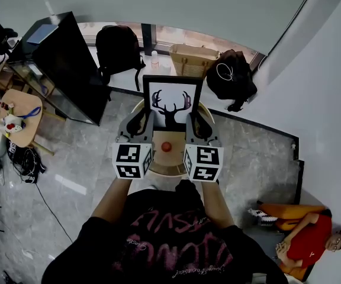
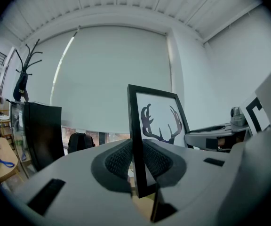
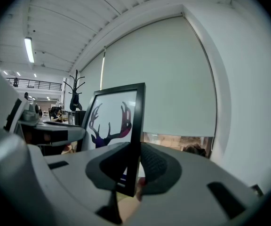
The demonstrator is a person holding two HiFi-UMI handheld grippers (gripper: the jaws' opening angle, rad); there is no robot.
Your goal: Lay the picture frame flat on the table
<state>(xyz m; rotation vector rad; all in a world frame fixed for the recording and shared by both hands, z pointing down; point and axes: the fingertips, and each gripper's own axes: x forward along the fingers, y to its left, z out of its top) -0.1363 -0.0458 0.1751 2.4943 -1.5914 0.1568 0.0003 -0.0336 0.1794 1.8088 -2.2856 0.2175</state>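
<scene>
- Our left gripper (image 2: 138, 160) is clamped on the frame's (image 2: 158, 120) left side bar, low down, one pad on each face.
- Our right gripper (image 3: 132, 166) holds the right side bar the same way at about the same height, so neither hand is nearer.
- The frame stands upright between them, picture toward us and long axis vertical, above the round desk (image 1: 161, 163).
- Whether its foot touches the desk, we cannot tell.
- A small red thing (image 1: 166, 147) lies on the desk on our side of the frame. We judge that tipping the top away from us suits best.
</scene>
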